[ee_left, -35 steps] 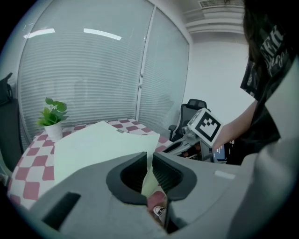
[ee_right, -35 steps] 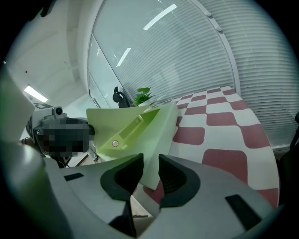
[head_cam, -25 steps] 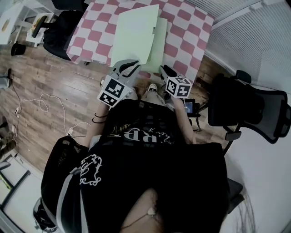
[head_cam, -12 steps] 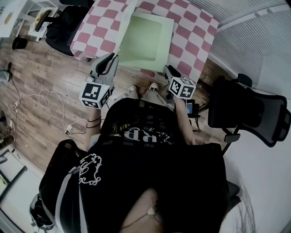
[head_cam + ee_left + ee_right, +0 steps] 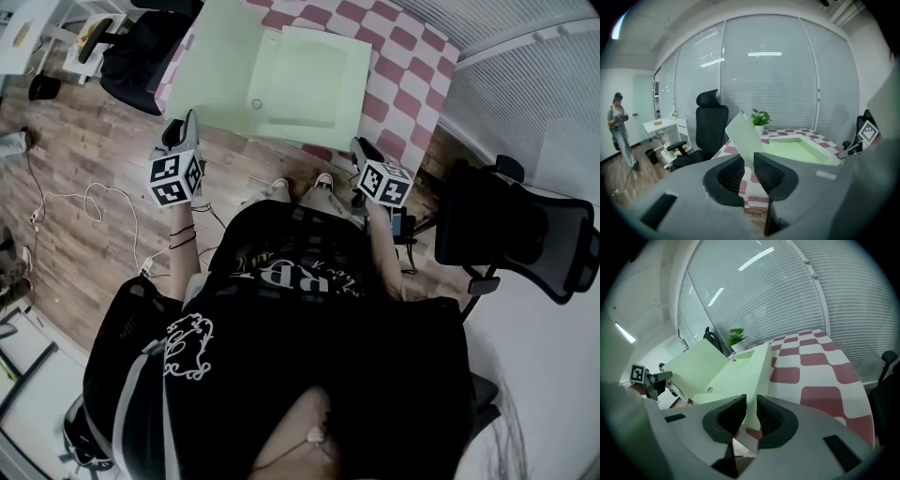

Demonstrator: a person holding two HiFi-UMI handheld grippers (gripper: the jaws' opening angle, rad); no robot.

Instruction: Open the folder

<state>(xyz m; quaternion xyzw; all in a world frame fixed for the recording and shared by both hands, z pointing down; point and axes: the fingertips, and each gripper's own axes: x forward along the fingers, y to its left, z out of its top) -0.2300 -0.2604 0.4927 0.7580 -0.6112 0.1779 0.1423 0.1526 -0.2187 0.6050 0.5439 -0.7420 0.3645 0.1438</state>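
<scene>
A light green folder (image 5: pixel 314 84) lies open on the pink-and-white checkered table (image 5: pixel 412 75). Its cover (image 5: pixel 216 66) is swung out to the left, past the table's left edge. My left gripper (image 5: pixel 183 131) is shut on the cover's near edge; in the left gripper view the thin sheet (image 5: pixel 743 136) stands pinched between the jaws (image 5: pixel 749 171). At the folder's near right corner, my right gripper (image 5: pixel 361 150) is shut on the folder's body (image 5: pixel 754 376), whose edge runs between its jaws (image 5: pixel 751 416). The left gripper (image 5: pixel 656 380) shows far left in the right gripper view.
A black office chair (image 5: pixel 525 230) stands at the right and another (image 5: pixel 141 52) at the table's left. A cable (image 5: pixel 84 211) lies on the wooden floor. A potted plant (image 5: pixel 760 118) sits at the table's far side. A person (image 5: pixel 618 126) stands by a white desk.
The left gripper has swept to the left with the cover in it, swinging the cover off the folder and out to the side. The right gripper has kept still on the folder.
</scene>
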